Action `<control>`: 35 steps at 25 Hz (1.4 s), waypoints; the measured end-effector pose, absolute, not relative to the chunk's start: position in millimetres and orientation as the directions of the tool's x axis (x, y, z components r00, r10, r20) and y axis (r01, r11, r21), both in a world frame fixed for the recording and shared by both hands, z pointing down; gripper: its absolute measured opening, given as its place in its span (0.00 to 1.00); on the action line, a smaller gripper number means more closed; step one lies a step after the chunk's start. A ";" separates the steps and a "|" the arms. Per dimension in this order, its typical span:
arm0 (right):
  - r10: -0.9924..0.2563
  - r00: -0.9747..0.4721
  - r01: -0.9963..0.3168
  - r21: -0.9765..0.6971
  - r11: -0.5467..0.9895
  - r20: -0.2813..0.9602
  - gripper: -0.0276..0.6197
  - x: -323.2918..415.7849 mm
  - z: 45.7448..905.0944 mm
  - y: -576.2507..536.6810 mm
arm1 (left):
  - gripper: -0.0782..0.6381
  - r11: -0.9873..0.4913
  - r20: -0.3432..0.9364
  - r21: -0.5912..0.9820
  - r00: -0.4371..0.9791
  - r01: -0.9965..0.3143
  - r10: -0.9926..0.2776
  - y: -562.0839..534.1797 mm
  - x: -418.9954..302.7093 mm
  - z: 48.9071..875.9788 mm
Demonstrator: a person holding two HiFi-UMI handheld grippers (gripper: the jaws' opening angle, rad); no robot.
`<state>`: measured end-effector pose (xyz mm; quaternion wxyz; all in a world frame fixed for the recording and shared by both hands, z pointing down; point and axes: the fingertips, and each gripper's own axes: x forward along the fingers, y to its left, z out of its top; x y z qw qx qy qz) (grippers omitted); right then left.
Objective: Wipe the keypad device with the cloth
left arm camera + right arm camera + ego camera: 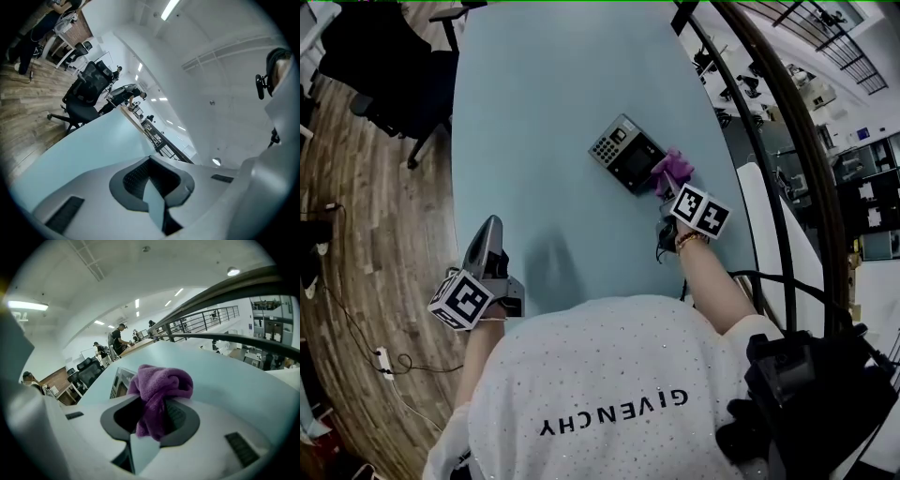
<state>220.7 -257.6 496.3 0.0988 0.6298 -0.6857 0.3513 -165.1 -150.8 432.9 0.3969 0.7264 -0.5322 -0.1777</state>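
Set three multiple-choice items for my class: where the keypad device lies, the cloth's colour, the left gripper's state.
1. The keypad device lies: A on the table; B on the floor; C on a chair.
2. The cloth is: A white; B purple; C green.
3. The left gripper is: A holding the cloth; B holding the device; C shut, empty.
A: it rests on the blue table. B: the right gripper clamps purple folds. C: its jaws meet on nothing.

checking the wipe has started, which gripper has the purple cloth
The right gripper, jaws shut on the purple cloth by the keypad device; the left gripper is shut on nothing.
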 end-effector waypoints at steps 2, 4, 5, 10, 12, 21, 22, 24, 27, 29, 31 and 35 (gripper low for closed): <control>-0.781 -0.191 -0.937 -0.348 -0.036 0.595 0.21 215.3 501.1 -252.6 | 0.13 -0.129 0.160 0.763 0.378 -0.633 -0.912 -151.7 -164.7 429.3; -0.769 -0.200 -0.936 -0.349 -0.033 0.607 0.21 208.0 506.8 -247.4 | 0.13 -0.141 0.156 0.759 0.387 -0.636 -0.909 -152.6 -164.0 426.3; -0.763 -0.204 -0.937 -0.348 -0.029 0.613 0.21 204.4 509.9 -244.9 | 0.13 -0.148 0.153 0.757 0.393 -0.636 -0.907 -152.7 -163.0 424.7; -0.724 -0.195 -0.964 -0.266 0.016 0.662 0.21 188.0 525.5 -227.5 | 0.13 -0.168 0.142 0.756 0.408 -0.633 -0.902 -147.3 -164.5 420.5; -0.710 -0.195 -0.968 -0.250 0.027 0.677 0.21 181.7 531.3 -220.6 | 0.12 -0.167 0.141 0.757 0.408 -0.631 -0.902 -143.2 -168.2 421.4; -0.656 -0.226 -0.965 -0.256 0.051 0.720 0.21 158.8 546.8 -202.2 | 0.13 -0.167 0.128 0.758 0.395 -0.630 -0.910 -132.1 -186.4 423.5; -0.653 -0.220 -0.968 -0.247 0.052 0.725 0.21 157.7 547.9 -200.5 | 0.12 -0.166 0.125 0.760 0.391 -0.629 -0.912 -130.7 -188.5 422.0; -0.644 -0.205 -0.974 -0.218 0.061 0.737 0.21 153.5 550.4 -196.9 | 0.12 -0.159 0.120 0.762 0.379 -0.628 -0.917 -127.5 -193.9 420.3; -0.653 -0.167 -0.986 -0.140 0.094 0.739 0.21 151.7 544.4 -194.5 | 0.13 -0.134 0.126 0.764 0.351 -0.631 -0.928 -122.5 -206.0 424.6; -0.720 -0.095 -0.995 -0.035 0.098 0.688 0.21 169.6 519.3 -203.5 | 0.12 -0.126 0.125 0.771 0.343 -0.625 -0.931 -121.2 -210.8 426.6; -0.800 -0.003 -0.989 0.118 0.093 0.600 0.21 198.6 477.8 -224.5 | 0.12 -0.133 0.122 0.767 0.346 -0.628 -0.930 -123.4 -212.7 426.0; -0.824 -0.020 -0.973 0.180 0.147 0.566 0.21 226.6 412.3 -274.4 | 0.12 -0.148 0.127 0.747 0.357 -0.648 -0.926 -127.9 -209.9 431.1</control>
